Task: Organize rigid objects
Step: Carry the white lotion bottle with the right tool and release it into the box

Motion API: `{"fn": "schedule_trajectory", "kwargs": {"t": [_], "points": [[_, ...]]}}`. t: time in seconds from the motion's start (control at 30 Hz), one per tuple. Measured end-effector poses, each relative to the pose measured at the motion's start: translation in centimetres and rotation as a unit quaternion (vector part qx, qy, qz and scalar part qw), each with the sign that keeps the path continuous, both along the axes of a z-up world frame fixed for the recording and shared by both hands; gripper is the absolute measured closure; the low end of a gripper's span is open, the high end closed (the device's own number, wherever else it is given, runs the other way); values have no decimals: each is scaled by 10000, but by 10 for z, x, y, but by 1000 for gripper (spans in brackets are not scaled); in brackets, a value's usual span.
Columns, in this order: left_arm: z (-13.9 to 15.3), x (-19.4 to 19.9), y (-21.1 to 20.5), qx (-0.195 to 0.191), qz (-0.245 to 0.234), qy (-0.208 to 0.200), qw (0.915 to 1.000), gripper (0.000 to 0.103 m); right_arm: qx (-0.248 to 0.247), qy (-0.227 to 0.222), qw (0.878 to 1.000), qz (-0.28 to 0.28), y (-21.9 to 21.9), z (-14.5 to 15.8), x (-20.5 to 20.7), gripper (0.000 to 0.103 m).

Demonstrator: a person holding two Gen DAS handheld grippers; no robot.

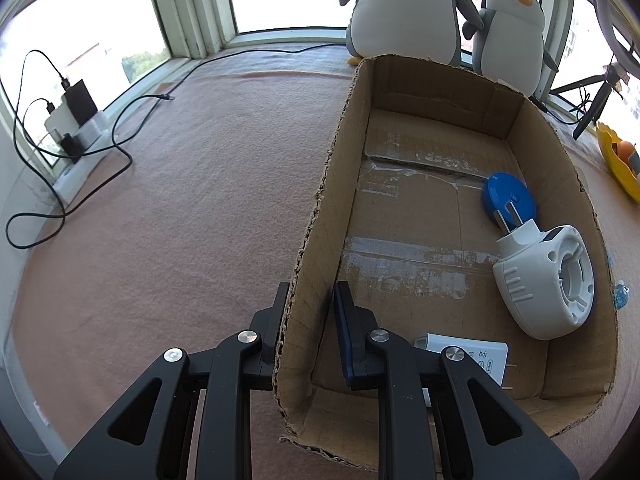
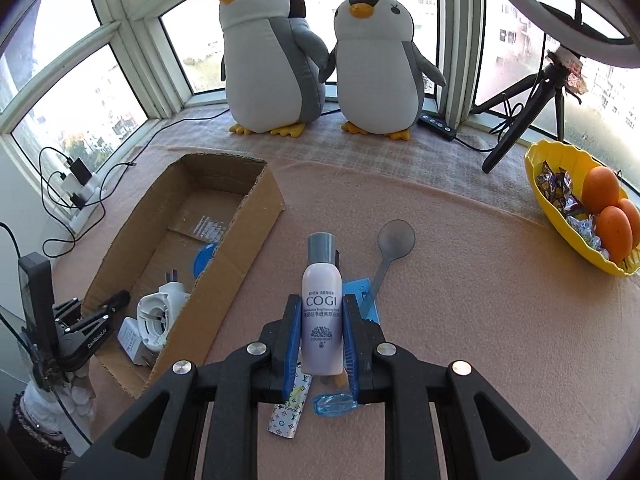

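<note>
— Left gripper [image 1: 308, 300]?
— Angled steeply down, my fingers [image 1: 347, 320] clamped on the box [image 1: 320, 216] wall, one outside, one inside. A blue lid [image 1: 509, 200] and white plugs lie in the box.

— Right gripper [image 2: 322, 322]?
— Also tilted down, above the table [image 2: 460, 320]; fingers closed on the upright bottle [image 2: 322, 316], box to its left.

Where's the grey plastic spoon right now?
In the right wrist view, the grey spoon lies on the pink cloth just right of the held bottle.
</note>
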State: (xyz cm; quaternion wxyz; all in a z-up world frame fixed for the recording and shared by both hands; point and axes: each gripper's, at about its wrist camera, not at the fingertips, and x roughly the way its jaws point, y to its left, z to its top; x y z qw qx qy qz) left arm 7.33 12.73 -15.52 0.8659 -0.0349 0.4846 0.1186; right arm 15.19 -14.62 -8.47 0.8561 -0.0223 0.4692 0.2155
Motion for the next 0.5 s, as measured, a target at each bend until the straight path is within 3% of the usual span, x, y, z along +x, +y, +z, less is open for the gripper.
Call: {"fn": "schedule_trajectory", "kwargs": {"t": [0.5], "points": [[0, -1, 2, -37, 8, -25, 10000, 85, 91, -25, 9981, 611, 78, 7, 1, 85]]}}
